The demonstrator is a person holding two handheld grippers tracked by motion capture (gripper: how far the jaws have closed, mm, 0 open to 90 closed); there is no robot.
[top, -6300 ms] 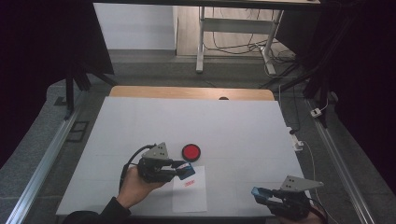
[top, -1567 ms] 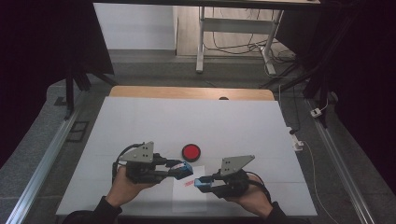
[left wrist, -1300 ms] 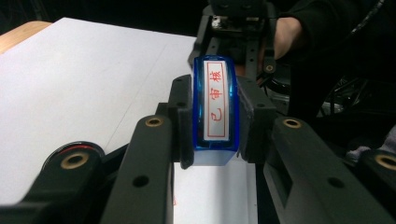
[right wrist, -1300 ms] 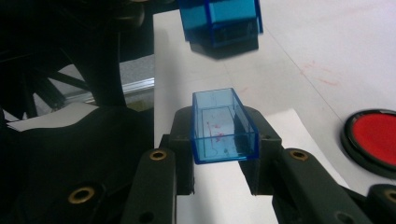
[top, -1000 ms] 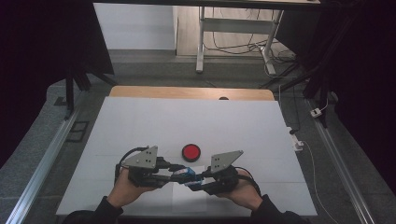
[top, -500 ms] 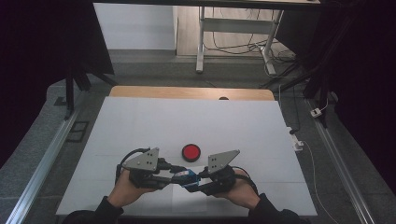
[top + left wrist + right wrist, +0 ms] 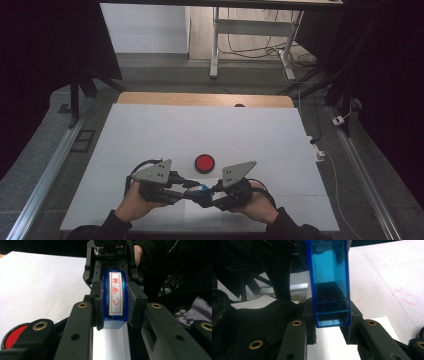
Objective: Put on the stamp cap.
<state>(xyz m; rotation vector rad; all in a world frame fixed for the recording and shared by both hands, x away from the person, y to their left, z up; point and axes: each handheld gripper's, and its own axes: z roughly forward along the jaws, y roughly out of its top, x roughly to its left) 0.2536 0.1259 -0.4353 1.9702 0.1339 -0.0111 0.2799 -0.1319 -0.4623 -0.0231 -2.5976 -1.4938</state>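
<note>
From the high view I see both hands low on the white surface point(image 7: 150, 135), the left tongs point(image 7: 186, 189) and the right tongs point(image 7: 209, 192) meeting nose to nose at about 6 o'clock of the red ink pad point(image 7: 204, 162), which sits just beyond them. A small blue stamp point(image 7: 200, 188) shows between the two tips, above a white sheet of paper point(image 7: 195, 212) lying on the surface. In the left gripper view my left tongs point(image 7: 115, 305) are clamped on the blue stamp point(image 7: 114, 296), pads pressing its two long sides; its white label with red characters faces the camera, and the other tongs hold its far end at 12 o'clock. The red ink pad point(image 7: 12, 336) peeks in at 8 o'clock. In the right gripper view my right tongs point(image 7: 332, 315) are clamped on the clear blue end of the stamp point(image 7: 329, 277), which runs up toward 12 o'clock, with the paper point(image 7: 329, 340) below and faint red marks point(image 7: 404, 296) on the surface at 3 o'clock.
</note>
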